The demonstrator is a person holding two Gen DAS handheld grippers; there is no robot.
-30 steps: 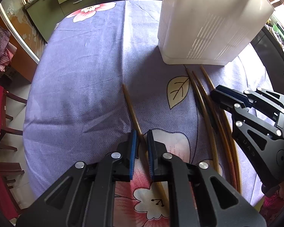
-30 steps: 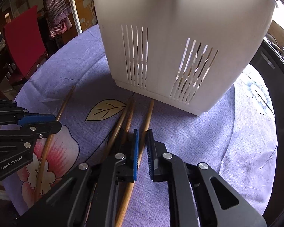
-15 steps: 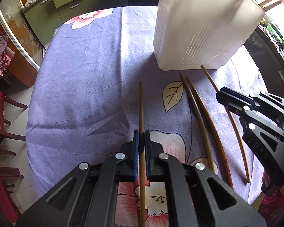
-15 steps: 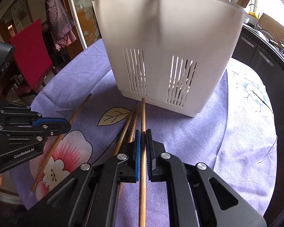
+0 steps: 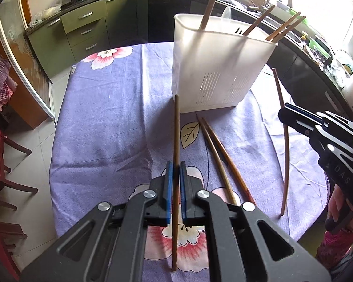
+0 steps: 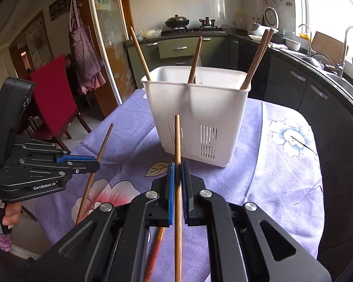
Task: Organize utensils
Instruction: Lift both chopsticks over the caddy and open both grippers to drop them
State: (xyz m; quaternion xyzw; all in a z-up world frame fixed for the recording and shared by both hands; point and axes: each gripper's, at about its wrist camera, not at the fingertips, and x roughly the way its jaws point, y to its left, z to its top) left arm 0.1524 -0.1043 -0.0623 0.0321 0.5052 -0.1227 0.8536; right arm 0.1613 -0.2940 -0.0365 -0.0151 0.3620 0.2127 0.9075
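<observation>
Both chopsticks now lifted off the bench [image 5: 101, 122], left hand-held gripper [image 5: 175, 171] clenched on 1 chopstick [image 5: 176, 129], right hand-held gripper [image 6: 178, 171] on another [image 6: 177, 141]; I'd tip each upright over the white holder [image 6: 200, 108] before releasing.

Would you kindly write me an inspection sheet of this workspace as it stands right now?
Surface: table under a purple floral tablecloth, wrinkled.
Job's things: white slotted utensil holder upright, already holding several chopsticks; two loose chopsticks lie side by side on the cloth in front of it.
Clutter: nothing seen on the table.
Grippers: left gripper shut on a dark chopstick; right gripper shut on a lighter chopstick; both chopsticks point towards the holder.
Cables: nothing seen.
Surroundings: kitchen with green cabinets, a stove with pots, a sink by a bright window, a red chair, a hanging apron.
</observation>
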